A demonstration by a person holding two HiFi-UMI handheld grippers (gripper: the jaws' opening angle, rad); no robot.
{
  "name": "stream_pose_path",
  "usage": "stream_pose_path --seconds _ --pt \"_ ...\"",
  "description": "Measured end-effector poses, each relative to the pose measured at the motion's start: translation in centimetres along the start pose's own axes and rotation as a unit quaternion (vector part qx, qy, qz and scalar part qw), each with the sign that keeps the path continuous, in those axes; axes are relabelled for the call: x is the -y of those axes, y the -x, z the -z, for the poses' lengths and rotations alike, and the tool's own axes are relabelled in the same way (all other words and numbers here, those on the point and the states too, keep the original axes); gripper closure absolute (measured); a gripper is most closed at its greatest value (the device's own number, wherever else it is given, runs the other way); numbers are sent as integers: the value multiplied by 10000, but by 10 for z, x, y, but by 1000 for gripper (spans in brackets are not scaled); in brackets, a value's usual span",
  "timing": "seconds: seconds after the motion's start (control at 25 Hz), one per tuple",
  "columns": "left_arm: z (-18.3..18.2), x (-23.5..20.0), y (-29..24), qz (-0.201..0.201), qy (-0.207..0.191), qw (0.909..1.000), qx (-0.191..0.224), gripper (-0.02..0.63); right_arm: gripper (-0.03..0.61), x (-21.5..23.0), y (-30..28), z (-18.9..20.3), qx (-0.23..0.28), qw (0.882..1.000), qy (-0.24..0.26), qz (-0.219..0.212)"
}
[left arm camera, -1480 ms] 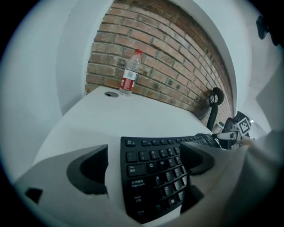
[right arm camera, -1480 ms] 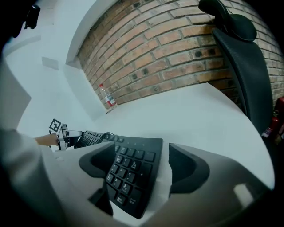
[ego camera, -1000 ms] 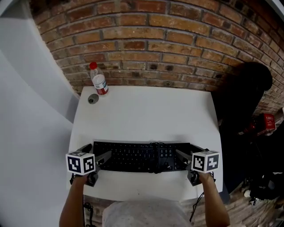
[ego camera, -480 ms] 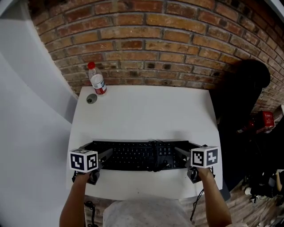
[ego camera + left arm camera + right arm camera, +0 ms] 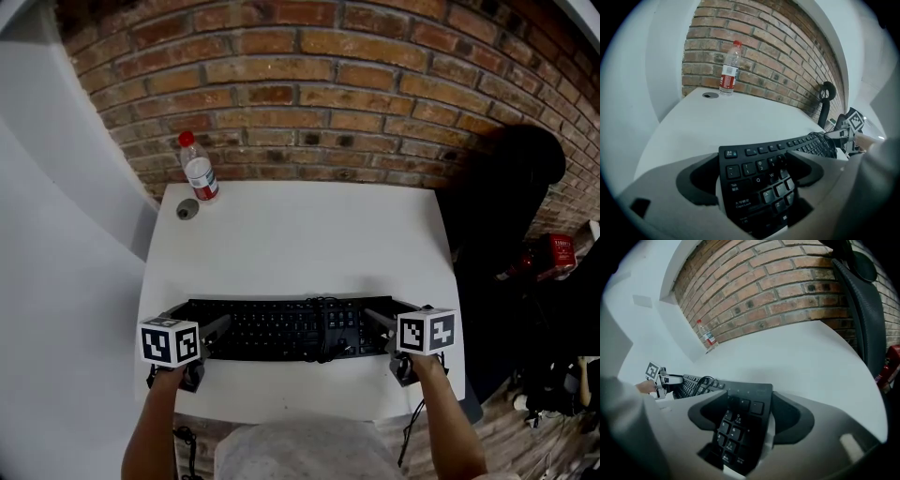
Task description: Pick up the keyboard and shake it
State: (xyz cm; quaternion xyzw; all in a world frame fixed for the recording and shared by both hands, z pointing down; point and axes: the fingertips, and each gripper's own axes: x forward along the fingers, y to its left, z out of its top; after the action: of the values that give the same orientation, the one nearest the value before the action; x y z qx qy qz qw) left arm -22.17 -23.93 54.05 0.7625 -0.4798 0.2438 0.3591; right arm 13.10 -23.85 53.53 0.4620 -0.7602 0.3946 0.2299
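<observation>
Head view: a black keyboard (image 5: 281, 328) is seen lying flat along the near edge of a white table (image 5: 300, 234). It is not yet lifted, so both the picking up and the shaking are judged to be left to do. The left gripper (image 5: 200, 316) is set at the keyboard's left end and the right gripper (image 5: 394, 317) at its right end. At the far left corner a water bottle (image 5: 200, 171) with a red cap is stood upright, with a small grey round object (image 5: 187, 208) just beside it. A brick wall (image 5: 328, 94) is met by the far edge, and a dark chair (image 5: 511, 216) is placed off the right edge. Left gripper view: the jaws are held wide with the keyboard's left end between them, and no firm press is shown. Right gripper view: the jaws are closing around the number-pad end. A sliver of white is left showing beside one pad, so the grip is judged unfinished.
</observation>
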Motion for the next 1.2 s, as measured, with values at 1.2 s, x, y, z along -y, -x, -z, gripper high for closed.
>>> stream_pose_path --seconds 1.2 --pt "-70 9 42 -81 -402 9885 1452 264 306 -17 40 -52 1206 9894 664 456"
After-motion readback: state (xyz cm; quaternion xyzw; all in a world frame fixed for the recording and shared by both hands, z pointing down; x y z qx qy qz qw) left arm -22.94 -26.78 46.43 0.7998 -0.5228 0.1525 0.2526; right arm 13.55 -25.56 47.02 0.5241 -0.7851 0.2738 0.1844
